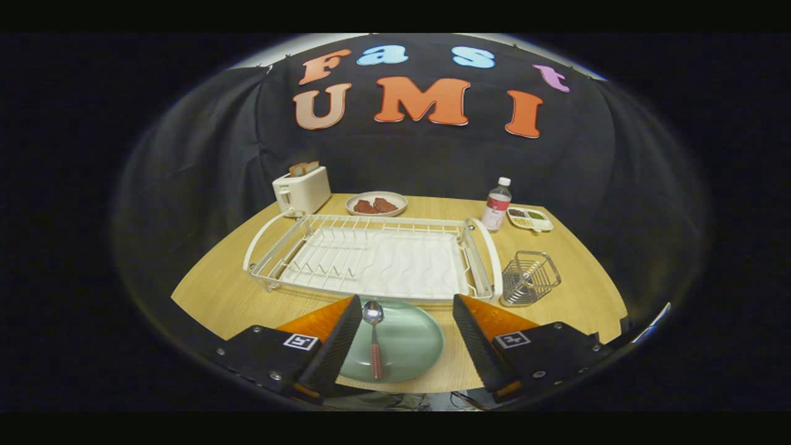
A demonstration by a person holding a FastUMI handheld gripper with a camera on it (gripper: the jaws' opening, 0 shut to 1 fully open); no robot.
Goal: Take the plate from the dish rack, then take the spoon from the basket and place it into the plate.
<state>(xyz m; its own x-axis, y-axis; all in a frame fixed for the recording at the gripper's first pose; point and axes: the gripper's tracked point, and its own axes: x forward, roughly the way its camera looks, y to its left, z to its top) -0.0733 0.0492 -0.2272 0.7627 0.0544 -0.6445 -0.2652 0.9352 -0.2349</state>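
The gripper [406, 309] is hanging over the near edge of the table with its jaws spread wide, gripping nothing. Between the two fingers the pale green plate [405, 343] is lying flat on the wood, its left rim slipping behind the left finger [337, 343], while the right finger [479, 343] is standing clear of its right rim. The spoon [374, 340] is resting in the plate, bowl pointing away toward the rack, its reddish handle running back toward the camera, closer to the left finger than the right. Just beyond the fingertips the white dish rack [371, 256] is sitting across the middle of the table, wire sides up. To its right, just ahead of the right finger, the wire basket [530, 278] is standing upright. Further back, a white toaster [301, 190] with bread in its slots is sitting at the far left corner, a bowl [376, 204] with dark red pieces is waiting behind the rack, and a bottle [496, 205] is standing beside a small divided dish [529, 218] at the far right. The light wooden table [228, 296] is backed by black cloth all round.
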